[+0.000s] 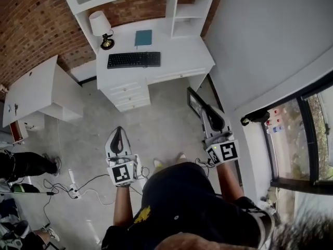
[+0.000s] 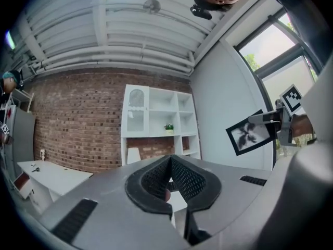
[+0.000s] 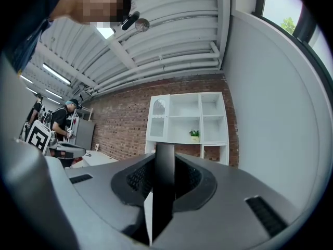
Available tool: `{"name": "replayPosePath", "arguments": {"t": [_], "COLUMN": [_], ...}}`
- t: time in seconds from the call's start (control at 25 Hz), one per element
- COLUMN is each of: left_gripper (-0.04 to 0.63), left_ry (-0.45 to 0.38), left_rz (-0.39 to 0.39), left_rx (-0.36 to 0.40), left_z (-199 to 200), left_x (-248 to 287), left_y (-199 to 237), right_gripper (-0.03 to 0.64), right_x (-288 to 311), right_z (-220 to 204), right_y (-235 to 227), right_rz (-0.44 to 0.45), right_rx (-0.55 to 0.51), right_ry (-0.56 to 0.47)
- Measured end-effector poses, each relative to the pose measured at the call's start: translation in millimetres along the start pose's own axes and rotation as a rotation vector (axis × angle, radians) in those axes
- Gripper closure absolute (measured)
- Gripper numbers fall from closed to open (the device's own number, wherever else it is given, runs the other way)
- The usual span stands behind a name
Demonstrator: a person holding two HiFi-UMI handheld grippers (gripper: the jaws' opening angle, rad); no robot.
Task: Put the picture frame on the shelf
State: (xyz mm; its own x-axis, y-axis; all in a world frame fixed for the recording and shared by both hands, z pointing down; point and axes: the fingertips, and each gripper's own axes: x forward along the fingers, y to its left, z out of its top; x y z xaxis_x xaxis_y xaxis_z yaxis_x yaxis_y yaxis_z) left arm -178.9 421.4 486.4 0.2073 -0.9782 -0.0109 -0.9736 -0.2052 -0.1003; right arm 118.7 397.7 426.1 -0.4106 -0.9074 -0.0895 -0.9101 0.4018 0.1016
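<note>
Frame (image 2: pixel 251 134) hangs in the air at the middle right of the left gripper view, tilted, its dark print facing the camera.

In the head view, a low white counter (image 1: pixel 31 87) stands at the far left against the brick wall. Right of it, at the top centre, a second white counter (image 1: pixel 179 53) carries a lamp (image 1: pixel 100 27), a black keyboard (image 1: pixel 133 60) and a teal book (image 1: pixel 143 37). The white shelf (image 1: pixel 179 7) rises behind it, and the left gripper view shows a small plant (image 2: pixel 168 127) in one of its compartments.

Lower down, the left hand-held gripper (image 1: pixel 118 131) points toward that counter; its jaw tips are closed together with nothing between them. To its right, the right hand-held gripper (image 1: pixel 209 112) is clenched on the frame, which in its own view stands edge-on as a dark upright strip between the pads. A window (image 1: pixel 299 139) fills the right edge.
</note>
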Motion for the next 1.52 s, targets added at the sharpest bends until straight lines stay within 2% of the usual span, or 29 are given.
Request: {"name": "replayPosePath", "arguments": {"t": [0.28, 0.48, 0.72, 1.08, 1.36, 1.52], "left_gripper": [0.577, 0.577, 0.577, 0.577, 0.577, 0.577], "left_ry": [0.012, 0.006, 0.014, 0.033, 0.037, 0.037], "left_rz": [0.008, 0.006, 0.001, -0.023, -0.024, -0.046], "left_rx": [0.009, -0.022, -0.025, 0.024, 0.037, 0.0], "left_z": [-11, -11, -15, -20, -16, -8], "left_x": [-23, -27, -11, 56, 153, 212], "left_y": [48, 54, 60, 49, 36, 17], "right_gripper": [0.549, 0.549, 0.549, 0.549, 0.549, 0.549], "right_x": [11, 11, 24, 78, 145, 184], "right_z": [2, 9, 17, 1, -10, -20], "right_y": [57, 61, 58, 19, -48, -89], "right_rz": [0.016, -0.008, -0.021, -0.011, -0.006, 0.0], "right_rx": [-0.022, -0.025, -0.043, -0.014, 0.014, 0.025], "right_ry": [0.022, 0.017, -0.015, -0.046, -0.079, -0.072]}}
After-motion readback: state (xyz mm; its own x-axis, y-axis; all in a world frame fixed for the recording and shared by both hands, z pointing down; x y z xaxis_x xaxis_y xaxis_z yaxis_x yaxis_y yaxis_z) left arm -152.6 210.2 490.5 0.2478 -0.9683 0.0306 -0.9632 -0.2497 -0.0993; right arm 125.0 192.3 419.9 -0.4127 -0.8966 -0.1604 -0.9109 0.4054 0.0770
